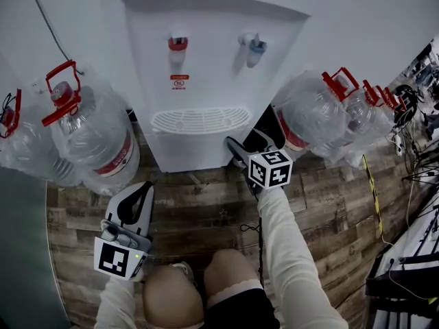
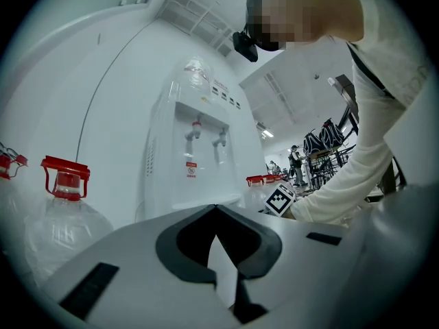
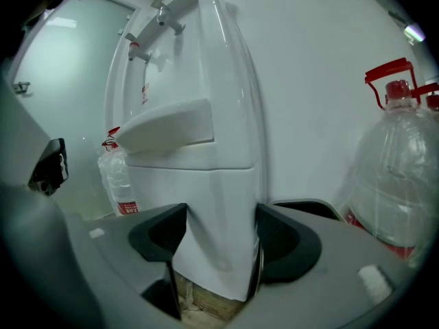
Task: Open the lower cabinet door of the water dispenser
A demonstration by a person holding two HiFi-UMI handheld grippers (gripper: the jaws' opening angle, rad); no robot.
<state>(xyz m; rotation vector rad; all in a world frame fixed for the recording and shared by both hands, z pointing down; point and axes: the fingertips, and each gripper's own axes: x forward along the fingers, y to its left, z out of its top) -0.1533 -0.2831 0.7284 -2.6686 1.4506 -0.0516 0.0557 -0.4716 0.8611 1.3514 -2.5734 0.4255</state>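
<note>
The right hand-held gripper (image 1: pixel 248 142) is down at the near right corner of the tall white plastic water dispenser (image 1: pixel 206 60), jaws spread wide and straddling the right edge of its white lower cabinet door (image 3: pixel 219 211), just above the brown wood-plank floor (image 1: pixel 199 204). The left hand-held gripper (image 1: pixel 140 192) hangs well back on the near left, jaw tips together and empty, beside a clear plastic water jug with a red handle (image 1: pixel 92 132). More such jugs (image 1: pixel 312 115) crowd the dispenser's right side.
</note>
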